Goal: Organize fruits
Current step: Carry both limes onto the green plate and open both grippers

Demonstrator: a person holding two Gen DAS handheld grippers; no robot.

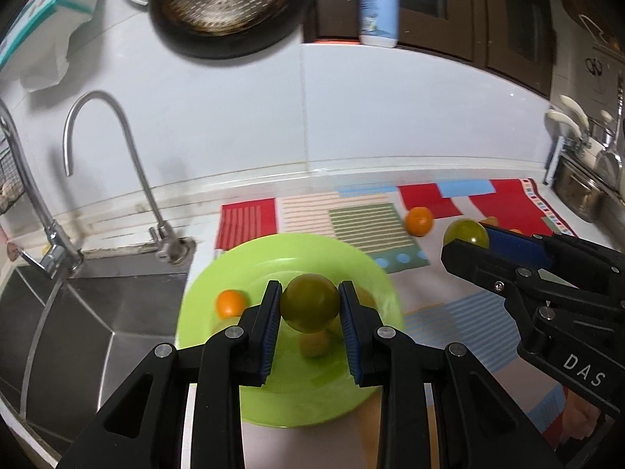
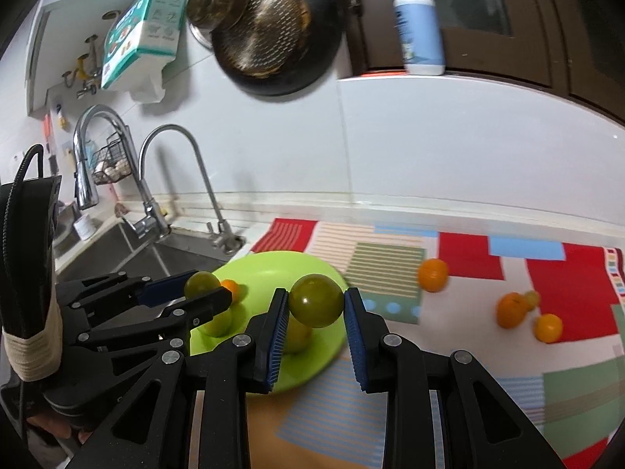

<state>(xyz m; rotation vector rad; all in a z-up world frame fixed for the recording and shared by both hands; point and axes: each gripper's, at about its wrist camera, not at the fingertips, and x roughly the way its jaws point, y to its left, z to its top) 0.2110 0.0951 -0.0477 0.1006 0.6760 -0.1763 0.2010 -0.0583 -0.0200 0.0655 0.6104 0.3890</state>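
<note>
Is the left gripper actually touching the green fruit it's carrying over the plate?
Touching. In the left wrist view, the left gripper has both blue pads pressed against the green fruit, with no gap on either side.

Light: bright, even, indoor; white wall point(image 1: 351, 117) evenly lit.
Shadows: soft faucet point(image 1: 105, 136) shadow on wall, centre left.
Glare: small highlights on the green plate point(image 1: 218, 312).
Blur: motion smear on pan point(image 1: 222, 4) at top and the 2 views' mat point(image 2: 508, 273).
Edges: fisheye bending, black corners.
</note>
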